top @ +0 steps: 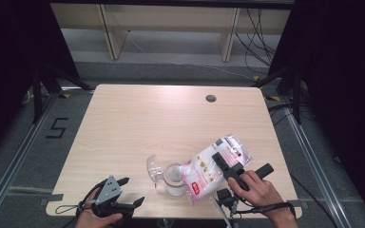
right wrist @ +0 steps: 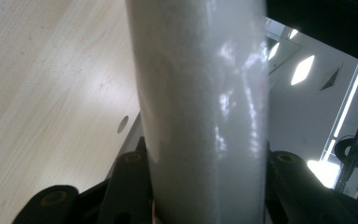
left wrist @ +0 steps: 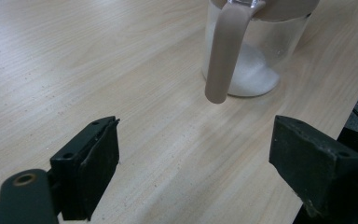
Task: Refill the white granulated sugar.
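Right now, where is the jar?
In the high view the jar stands near the table's front edge, right of centre, under the tilted bag held by the right gripper.

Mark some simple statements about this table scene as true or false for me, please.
1. The right gripper is shut on the plastic bag of white grains. True.
2. The bag lies flat on the table. False: it is held tilted, its lower end at the jar.
3. The left gripper holds the jar. False: its jaws stand open with nothing between them, short of the jar.
4. The jar holds some white grains. True.
5. The jar's lid is shut. False: it is flipped open to the side.
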Demonstrator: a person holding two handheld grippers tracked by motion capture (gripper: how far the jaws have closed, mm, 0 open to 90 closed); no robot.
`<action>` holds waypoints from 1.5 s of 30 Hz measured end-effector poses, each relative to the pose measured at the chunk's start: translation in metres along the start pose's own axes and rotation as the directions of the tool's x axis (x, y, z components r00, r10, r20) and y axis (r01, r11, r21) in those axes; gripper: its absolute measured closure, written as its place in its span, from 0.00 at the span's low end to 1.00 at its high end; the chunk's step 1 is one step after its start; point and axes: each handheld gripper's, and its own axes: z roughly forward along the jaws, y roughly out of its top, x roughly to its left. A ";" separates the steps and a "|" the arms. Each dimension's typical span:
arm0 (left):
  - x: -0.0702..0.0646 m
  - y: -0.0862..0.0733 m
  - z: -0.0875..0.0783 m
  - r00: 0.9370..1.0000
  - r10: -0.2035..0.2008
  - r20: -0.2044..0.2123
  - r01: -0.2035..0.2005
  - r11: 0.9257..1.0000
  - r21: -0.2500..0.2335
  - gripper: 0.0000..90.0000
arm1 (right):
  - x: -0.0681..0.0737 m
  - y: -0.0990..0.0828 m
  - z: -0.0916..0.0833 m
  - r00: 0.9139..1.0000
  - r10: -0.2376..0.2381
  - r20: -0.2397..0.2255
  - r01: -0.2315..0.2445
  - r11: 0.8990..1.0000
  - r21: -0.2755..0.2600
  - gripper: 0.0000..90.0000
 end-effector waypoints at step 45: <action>0.000 0.000 0.000 1.000 0.004 -0.001 -0.004 1.000 0.002 0.17 | 0.003 0.000 0.002 0.999 0.033 -0.010 -0.033 0.999 -0.001 0.73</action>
